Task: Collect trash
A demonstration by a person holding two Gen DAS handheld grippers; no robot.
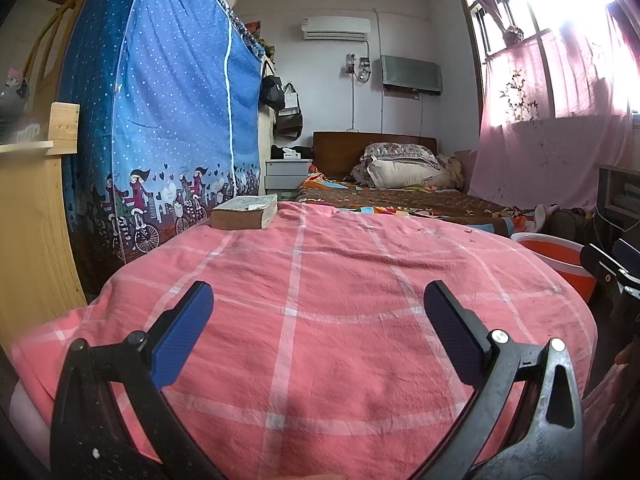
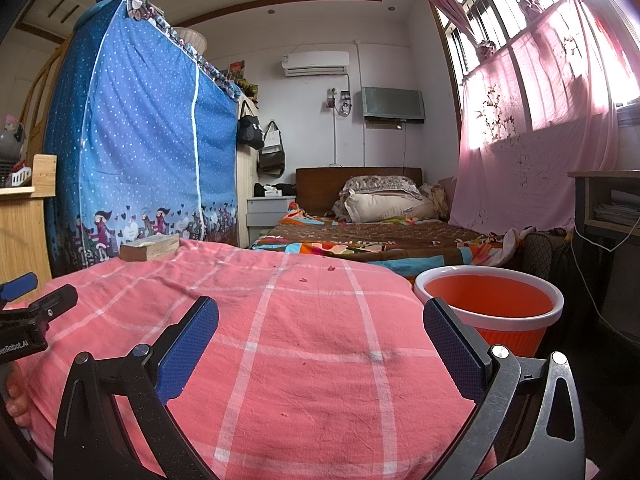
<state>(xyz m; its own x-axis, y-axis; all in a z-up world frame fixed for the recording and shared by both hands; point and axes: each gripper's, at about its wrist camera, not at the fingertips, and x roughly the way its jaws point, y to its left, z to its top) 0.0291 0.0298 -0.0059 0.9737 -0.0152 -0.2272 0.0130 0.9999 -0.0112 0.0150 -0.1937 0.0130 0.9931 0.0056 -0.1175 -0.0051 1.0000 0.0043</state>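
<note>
A: How do the tools stand?

B: The left tool (image 1: 318,300) is spread wide, nothing between its blue pads, above the pink checked cloth (image 1: 328,280) that fills the lower half of the frame. The right tool (image 2: 320,316) is likewise released and empty over the same cloth.

A: And the trash?

B: Small dark crumbs (image 2: 303,280) lie scattered on the cloth, around the centre of the right wrist view; one more bit (image 2: 285,414) sits lower, between the right tool's fingers. What they are is too small to tell.

A: Anything to take them?

B: An orange bucket (image 2: 490,308) with a white rim stands at right centre, just beside the cloth's edge.

A: What else?

B: A thick book (image 1: 244,212) rests on the cloth's far left corner, in front of a blue dotted curtain (image 1: 168,100).
</note>
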